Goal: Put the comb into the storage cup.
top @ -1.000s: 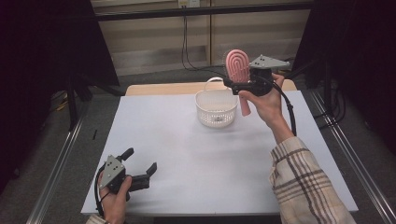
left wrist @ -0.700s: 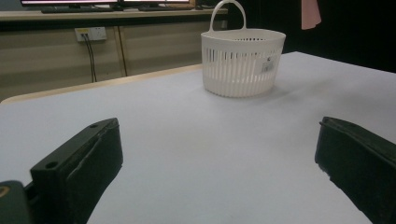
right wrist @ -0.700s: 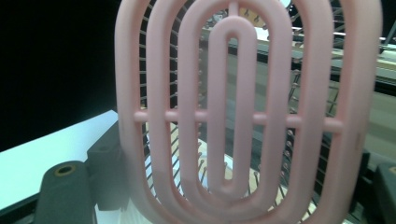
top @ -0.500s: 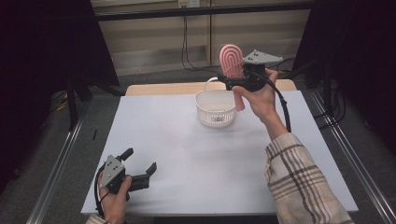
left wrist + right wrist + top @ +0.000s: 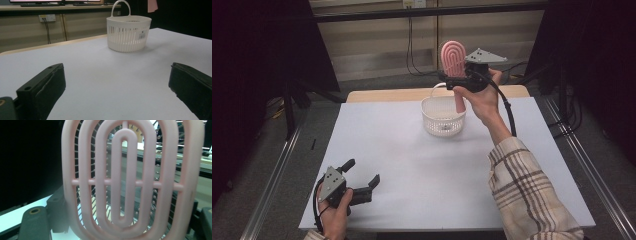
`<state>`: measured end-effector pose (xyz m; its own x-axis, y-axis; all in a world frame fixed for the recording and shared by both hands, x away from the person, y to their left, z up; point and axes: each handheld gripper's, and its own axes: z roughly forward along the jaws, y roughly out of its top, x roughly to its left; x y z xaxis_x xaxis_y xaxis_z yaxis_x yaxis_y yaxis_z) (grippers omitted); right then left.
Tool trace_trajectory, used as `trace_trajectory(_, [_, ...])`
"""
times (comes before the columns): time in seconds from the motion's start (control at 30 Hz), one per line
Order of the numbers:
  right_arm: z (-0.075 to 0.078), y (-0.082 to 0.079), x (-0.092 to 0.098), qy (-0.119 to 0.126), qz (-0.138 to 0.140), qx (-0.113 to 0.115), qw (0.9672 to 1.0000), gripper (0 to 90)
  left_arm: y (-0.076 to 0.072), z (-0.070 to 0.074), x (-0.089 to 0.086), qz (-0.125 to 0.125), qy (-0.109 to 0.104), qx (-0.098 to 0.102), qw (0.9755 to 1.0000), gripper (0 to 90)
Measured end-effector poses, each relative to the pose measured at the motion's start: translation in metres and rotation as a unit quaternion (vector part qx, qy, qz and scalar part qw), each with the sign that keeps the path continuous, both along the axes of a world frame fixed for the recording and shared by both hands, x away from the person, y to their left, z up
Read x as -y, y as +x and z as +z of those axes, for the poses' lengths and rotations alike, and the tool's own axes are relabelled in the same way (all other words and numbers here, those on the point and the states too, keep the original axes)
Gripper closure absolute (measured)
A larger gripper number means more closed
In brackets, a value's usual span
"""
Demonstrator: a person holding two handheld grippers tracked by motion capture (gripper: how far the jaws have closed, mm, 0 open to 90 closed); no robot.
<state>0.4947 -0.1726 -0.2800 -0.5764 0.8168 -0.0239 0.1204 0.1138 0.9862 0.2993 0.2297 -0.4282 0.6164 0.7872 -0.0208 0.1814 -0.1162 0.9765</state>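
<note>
Right hand-held gripper is clamped tight on the pink hairbrush, gripping low on the head near the neck, brush upright just above the white basket's far rim with its handle hanging down past the rim. Looks like light, rigid plastic with an open vented head and thin bristles, so probably smooth and prone to pivoting in the jaws; best hold is the solid neck or handle, not the bristle side. Left hand-held gripper rests on the bench well in front of the basket, jaws wide apart and empty.
</note>
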Motion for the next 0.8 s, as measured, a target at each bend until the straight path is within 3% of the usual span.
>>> trace_trajectory(0.37, [-0.008, 0.009, -0.004, 0.027, -0.015, -0.006, 0.9995, 21.6, 0.000, 0.000, 0.000, -0.003, 0.001, -0.001, 1.0000, 1.1])
trace_trajectory(0.6, [-0.011, 0.012, -0.001, 0.029, -0.028, -0.005, 0.9992, 21.6, 0.000, 0.000, 0.001, -0.008, -0.002, -0.004, 1.0000, 1.1])
trace_trajectory(0.8, [-0.018, 0.018, -0.002, 0.035, -0.035, -0.020, 0.9986, 21.6, 0.001, -0.001, 0.001, -0.010, 0.000, -0.004, 0.9999, 1.1])
